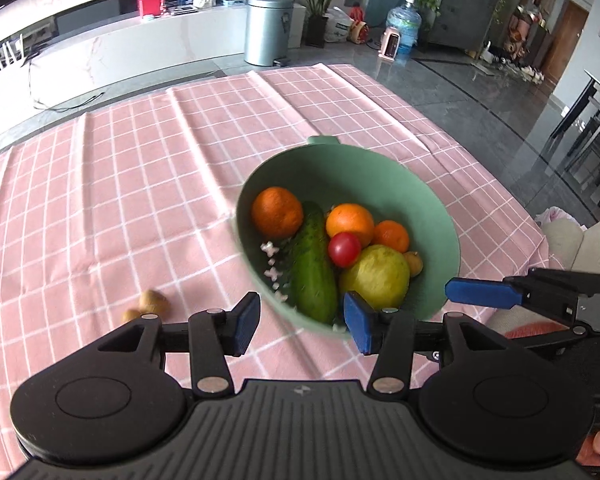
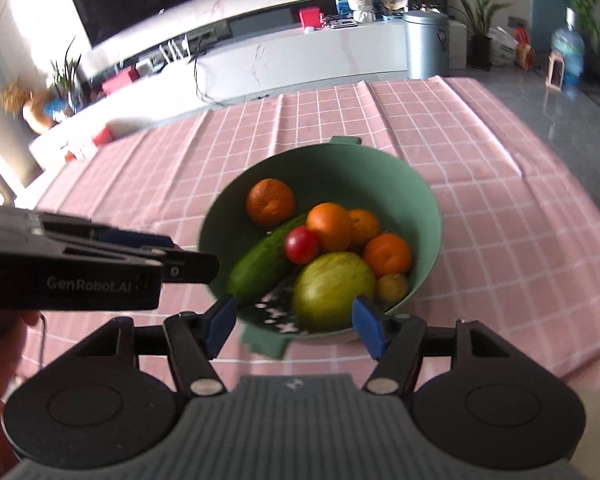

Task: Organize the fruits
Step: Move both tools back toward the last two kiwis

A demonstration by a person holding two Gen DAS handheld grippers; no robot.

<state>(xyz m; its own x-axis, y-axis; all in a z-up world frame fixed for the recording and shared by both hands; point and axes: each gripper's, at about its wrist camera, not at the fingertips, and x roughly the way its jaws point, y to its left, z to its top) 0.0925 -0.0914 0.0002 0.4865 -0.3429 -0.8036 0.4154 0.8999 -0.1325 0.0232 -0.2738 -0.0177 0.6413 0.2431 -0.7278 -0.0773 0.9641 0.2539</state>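
A green bowl [image 1: 384,176] stands on the pink checked tablecloth and also shows in the right wrist view [image 2: 340,168]. It holds several oranges [image 1: 277,212], a cucumber [image 1: 313,268], a red tomato [image 1: 343,249], a yellow-green fruit [image 1: 376,276] and a small yellow fruit [image 2: 392,287]. Two small brown fruits [image 1: 153,302] lie on the cloth left of the bowl. My left gripper [image 1: 302,324] is open and empty at the bowl's near rim. My right gripper [image 2: 296,326] is open and empty, also at the near rim; its blue finger [image 1: 482,292] shows in the left wrist view.
The pink tablecloth [image 1: 140,184] covers the table, with its far edge and right edge dropping to a grey floor. A metal bin [image 1: 268,28], a white low cabinet [image 1: 132,52] and a water bottle [image 1: 404,24] stand beyond the table.
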